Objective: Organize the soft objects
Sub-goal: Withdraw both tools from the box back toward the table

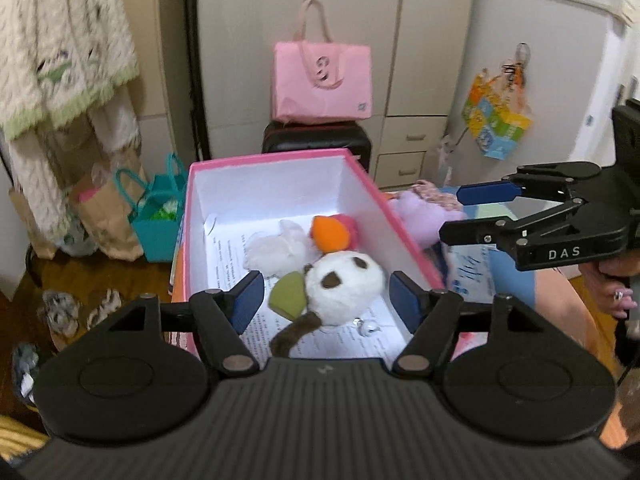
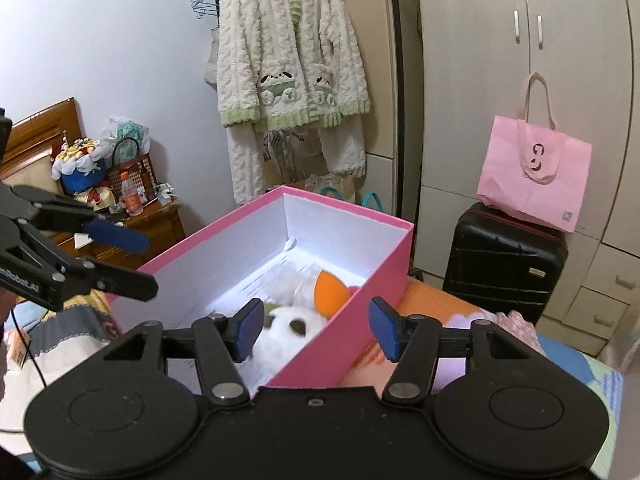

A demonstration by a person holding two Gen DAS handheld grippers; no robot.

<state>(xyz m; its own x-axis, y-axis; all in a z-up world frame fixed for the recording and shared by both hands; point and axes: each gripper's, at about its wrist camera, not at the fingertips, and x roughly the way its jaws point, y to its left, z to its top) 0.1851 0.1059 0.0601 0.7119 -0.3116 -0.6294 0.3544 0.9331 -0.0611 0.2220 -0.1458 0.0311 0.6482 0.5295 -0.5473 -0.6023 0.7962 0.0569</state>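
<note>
Pink box (image 1: 404, 236), lid off, sits on the bed with its white interior exposed; a printed paper sheet (image 1: 340, 340) lines the floor. Inside, toward the near half: white plush with brown patches (image 1: 346, 286), a green piece and brown strap attached, lying loose and not gripped. Behind it an orange-and-pink plush (image 1: 330, 234), and to the left a pale fluffy one (image 1: 272, 248). Outside the box on the right, a lilac plush (image 1: 420, 216) rests on the bedding, apparently the next item to collect. Left tongs (image 1: 326, 298) hover above the near end of the box, tilted downward, jaws spread with nothing pinched; the white plush is seen between the pads but below them, untouched. Right tongs (image 2: 316, 330) are likewise spread and empty, angled down over the box's right wall. Judgement: deposit looks done; clear both tongs up and away from the rim before swinging right, then approach the lilac plush from above, jaws wide, and pinch its bulk rather than a loose edge.
</note>
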